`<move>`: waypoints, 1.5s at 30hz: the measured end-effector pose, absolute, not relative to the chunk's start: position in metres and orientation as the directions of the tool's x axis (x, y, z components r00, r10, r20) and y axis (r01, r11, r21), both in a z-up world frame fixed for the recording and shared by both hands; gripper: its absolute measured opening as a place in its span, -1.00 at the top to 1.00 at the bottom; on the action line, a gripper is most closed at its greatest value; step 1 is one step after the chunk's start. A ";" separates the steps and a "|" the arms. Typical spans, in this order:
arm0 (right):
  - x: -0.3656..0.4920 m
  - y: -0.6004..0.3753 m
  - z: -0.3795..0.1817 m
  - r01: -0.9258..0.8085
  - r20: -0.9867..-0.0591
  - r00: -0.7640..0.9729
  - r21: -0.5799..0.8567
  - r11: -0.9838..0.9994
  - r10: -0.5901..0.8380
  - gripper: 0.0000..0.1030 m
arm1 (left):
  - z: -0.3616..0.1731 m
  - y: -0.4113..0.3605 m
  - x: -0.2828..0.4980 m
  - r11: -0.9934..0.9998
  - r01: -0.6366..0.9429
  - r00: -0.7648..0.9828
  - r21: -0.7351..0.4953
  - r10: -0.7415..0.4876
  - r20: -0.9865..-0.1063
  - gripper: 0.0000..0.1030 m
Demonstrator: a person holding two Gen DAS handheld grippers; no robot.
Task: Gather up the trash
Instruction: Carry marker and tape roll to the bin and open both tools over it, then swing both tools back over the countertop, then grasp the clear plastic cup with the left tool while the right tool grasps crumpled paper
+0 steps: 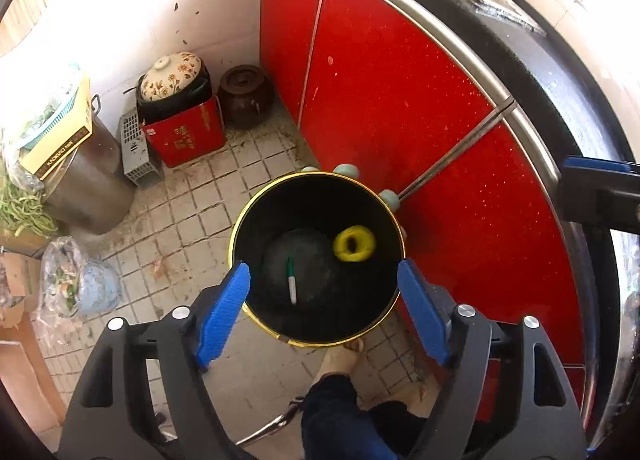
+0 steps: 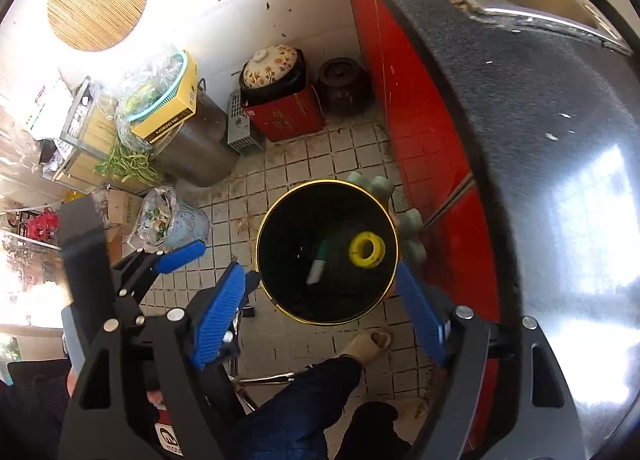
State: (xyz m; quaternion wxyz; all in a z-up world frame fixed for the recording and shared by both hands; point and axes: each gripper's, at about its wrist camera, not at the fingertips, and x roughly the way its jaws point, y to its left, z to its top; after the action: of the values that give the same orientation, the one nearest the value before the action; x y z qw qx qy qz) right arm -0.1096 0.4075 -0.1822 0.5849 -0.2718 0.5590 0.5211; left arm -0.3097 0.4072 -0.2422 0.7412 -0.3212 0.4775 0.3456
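A black trash bin with a gold rim (image 1: pixel 256 205) stands on the tiled floor, seen from above in both views (image 2: pixel 267 215). Inside it lie a yellow ring (image 1: pixel 354 243) (image 2: pixel 367 249) and a white and green marker (image 1: pixel 291 283) (image 2: pixel 317 264). My left gripper (image 1: pixel 324 278) hangs open and empty above the bin's mouth. My right gripper (image 2: pixel 320 280) is also open and empty above the bin. The left gripper's blue fingers (image 2: pixel 180 256) show in the right wrist view, to the left of the bin.
Red cabinet doors (image 1: pixel 380 91) and a dark countertop (image 2: pixel 540 119) run along the right. A pale green object (image 2: pixel 408 230) sits behind the bin. A red box with a floral pot (image 1: pixel 180 115), a brown jar (image 1: pixel 245 95), a metal pot (image 1: pixel 88 179) and bags of scraps (image 1: pixel 72 280) stand further back. The person's foot (image 2: pixel 366 344) is beside the bin.
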 end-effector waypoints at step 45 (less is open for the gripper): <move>0.053 -0.196 -0.028 -0.013 -0.813 0.558 0.192 0.981 0.167 -0.73 | -0.067 0.049 0.072 0.986 0.090 0.559 -0.137 -0.164 -0.813 -0.81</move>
State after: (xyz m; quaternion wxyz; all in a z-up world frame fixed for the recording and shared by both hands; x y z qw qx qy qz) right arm 0.0525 -0.1961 -0.0281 0.8787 0.0821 0.4675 0.0513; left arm 0.0721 0.0491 -0.0671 0.8819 -0.0400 0.4642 -0.0719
